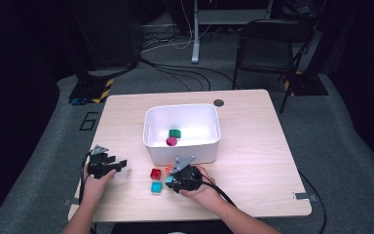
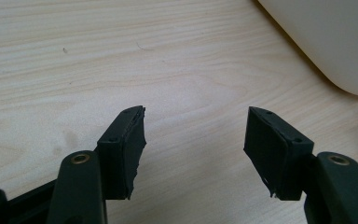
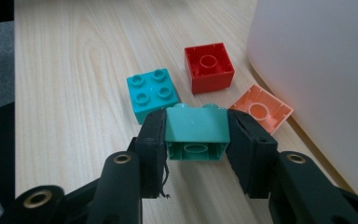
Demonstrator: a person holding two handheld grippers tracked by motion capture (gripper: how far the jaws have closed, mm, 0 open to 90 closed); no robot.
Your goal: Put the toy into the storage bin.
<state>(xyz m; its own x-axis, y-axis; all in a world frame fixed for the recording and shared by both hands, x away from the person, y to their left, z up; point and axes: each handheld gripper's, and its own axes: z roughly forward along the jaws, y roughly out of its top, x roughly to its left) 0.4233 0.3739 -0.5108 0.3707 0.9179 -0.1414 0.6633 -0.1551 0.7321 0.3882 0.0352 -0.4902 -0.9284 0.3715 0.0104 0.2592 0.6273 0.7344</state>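
Note:
My right gripper is shut on a sea-green brick, its pads pressing on two opposite sides; the brick's hollow underside faces the camera. In the high view this gripper sits just in front of the white bin. Beyond the held brick lie a cyan brick studs up, a red brick and a salmon brick, both hollow side up. My left gripper stands open over bare wood, with nothing between its pads; it rests at the table's left.
The white bin's wall rises close on the right of my right gripper. Inside the bin lie a green brick and a magenta piece. A black chair and cables are on the floor beyond the table's far edge.

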